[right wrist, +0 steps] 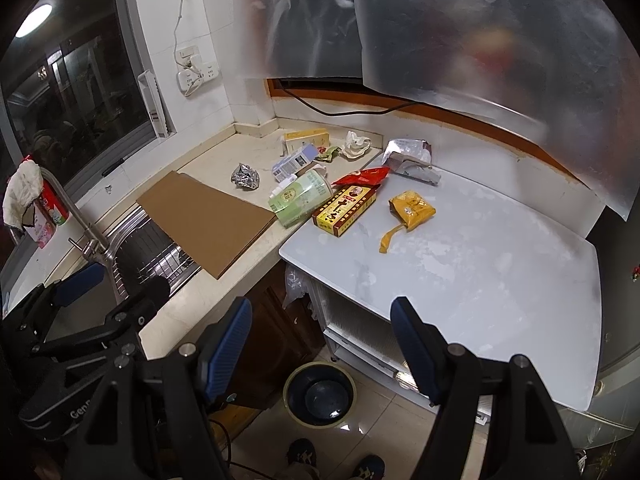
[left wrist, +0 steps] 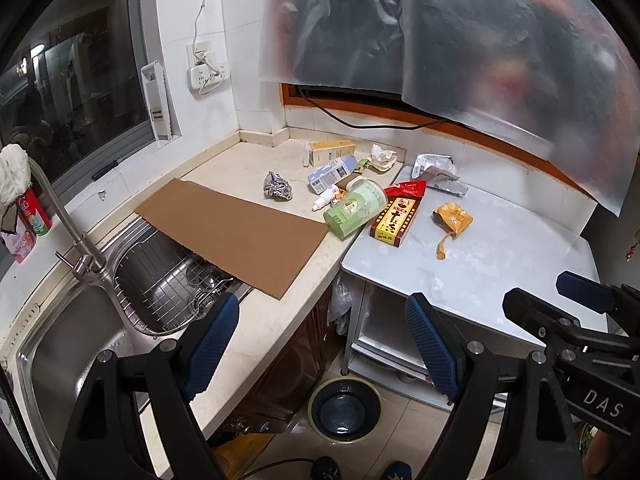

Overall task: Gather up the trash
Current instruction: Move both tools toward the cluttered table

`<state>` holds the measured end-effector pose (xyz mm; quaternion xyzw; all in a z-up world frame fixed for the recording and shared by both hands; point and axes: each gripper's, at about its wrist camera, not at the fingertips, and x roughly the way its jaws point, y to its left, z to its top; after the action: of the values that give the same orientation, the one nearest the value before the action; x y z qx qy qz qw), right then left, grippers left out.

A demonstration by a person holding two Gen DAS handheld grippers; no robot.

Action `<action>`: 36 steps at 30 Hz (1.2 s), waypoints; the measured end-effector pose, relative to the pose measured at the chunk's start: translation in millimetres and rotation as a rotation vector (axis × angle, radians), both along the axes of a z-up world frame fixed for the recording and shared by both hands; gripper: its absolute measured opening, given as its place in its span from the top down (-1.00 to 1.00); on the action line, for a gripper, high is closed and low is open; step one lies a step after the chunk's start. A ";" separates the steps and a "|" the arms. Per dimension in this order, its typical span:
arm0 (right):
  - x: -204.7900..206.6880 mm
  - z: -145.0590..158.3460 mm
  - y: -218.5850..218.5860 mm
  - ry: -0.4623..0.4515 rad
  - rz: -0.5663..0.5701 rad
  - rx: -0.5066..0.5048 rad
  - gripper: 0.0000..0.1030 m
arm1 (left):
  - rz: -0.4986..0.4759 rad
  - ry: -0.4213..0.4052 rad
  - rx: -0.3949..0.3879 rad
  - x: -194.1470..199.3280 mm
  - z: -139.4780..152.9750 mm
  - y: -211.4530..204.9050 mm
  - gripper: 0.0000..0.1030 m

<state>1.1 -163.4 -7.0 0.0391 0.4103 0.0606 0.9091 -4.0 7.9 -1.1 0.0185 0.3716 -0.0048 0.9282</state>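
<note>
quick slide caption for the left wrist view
Open left gripper above the bin, facing trash scattered on the counter and white table.

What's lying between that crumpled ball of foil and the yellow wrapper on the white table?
Between the foil ball and the yellow wrapper lie a tipped green cup and a red-and-yellow box, clearest in the right wrist view.

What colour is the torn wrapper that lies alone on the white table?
The torn wrapper is yellow-orange, with a loose strip hanging off it; the right wrist view shows it best.
</note>
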 end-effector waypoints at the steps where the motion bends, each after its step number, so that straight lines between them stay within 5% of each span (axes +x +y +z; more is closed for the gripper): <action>1: -0.1 0.1 0.7 0.002 0.002 0.001 -0.38 | 0.000 0.000 0.001 -0.4 -0.1 0.3 -0.63; 36: 3.9 -5.1 17.2 0.030 -0.020 0.009 -0.25 | -0.026 0.026 0.005 8.2 -11.1 15.3 -0.63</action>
<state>5.0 -146.2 -12.1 0.0481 0.4233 0.0529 0.9031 4.2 23.2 -12.2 0.0255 0.3833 -0.0163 0.9231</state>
